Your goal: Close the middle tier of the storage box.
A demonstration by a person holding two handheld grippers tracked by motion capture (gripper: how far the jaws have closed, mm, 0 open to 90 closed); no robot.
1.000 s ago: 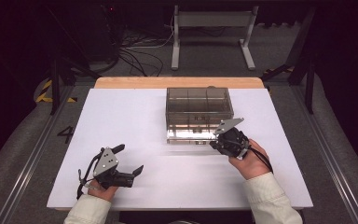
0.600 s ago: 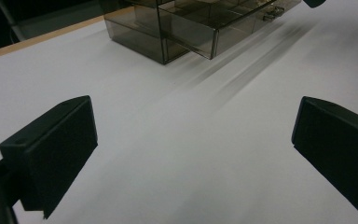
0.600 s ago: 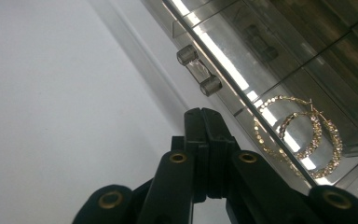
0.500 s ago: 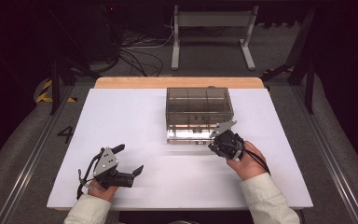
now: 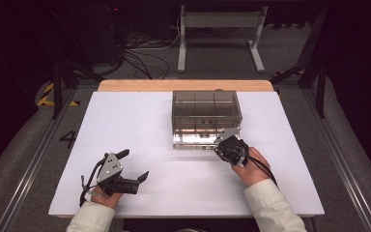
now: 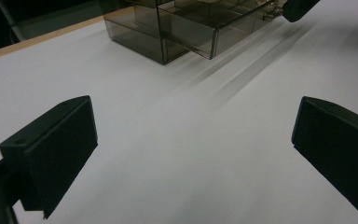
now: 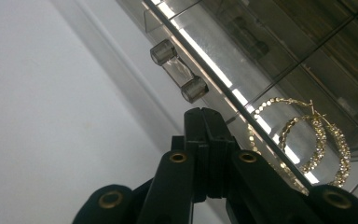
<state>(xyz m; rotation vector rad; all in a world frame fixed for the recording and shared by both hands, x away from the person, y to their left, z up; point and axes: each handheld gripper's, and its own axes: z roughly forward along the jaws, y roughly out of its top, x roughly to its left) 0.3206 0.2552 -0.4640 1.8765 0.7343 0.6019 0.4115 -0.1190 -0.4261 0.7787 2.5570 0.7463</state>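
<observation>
A smoky clear drawer box [image 5: 206, 110] stands at the middle of the white table [image 5: 135, 121]. Its bottom drawer [image 5: 193, 141] juts forward a little. My right gripper [image 5: 221, 146] is shut with nothing between its jaws, right at that drawer's front. In the right gripper view the closed tips [image 7: 204, 116] sit just below the drawer's clear bar handle [image 7: 179, 70], and gold hoop earrings [image 7: 310, 140] lie behind the drawer front. My left gripper [image 5: 134, 164] rests open at the table's near left, its pads [image 6: 51, 149] spread wide over bare table, with the box [image 6: 182, 28] far ahead.
A wooden strip [image 5: 183, 85] runs along the table's far edge. Behind it are cables [image 5: 140, 58] and a metal stand [image 5: 220, 34] on the dark floor. White table surface lies between the two grippers.
My right gripper has sunk a little and edged left, closer to the bottom drawer's front. The left gripper has stayed put.
</observation>
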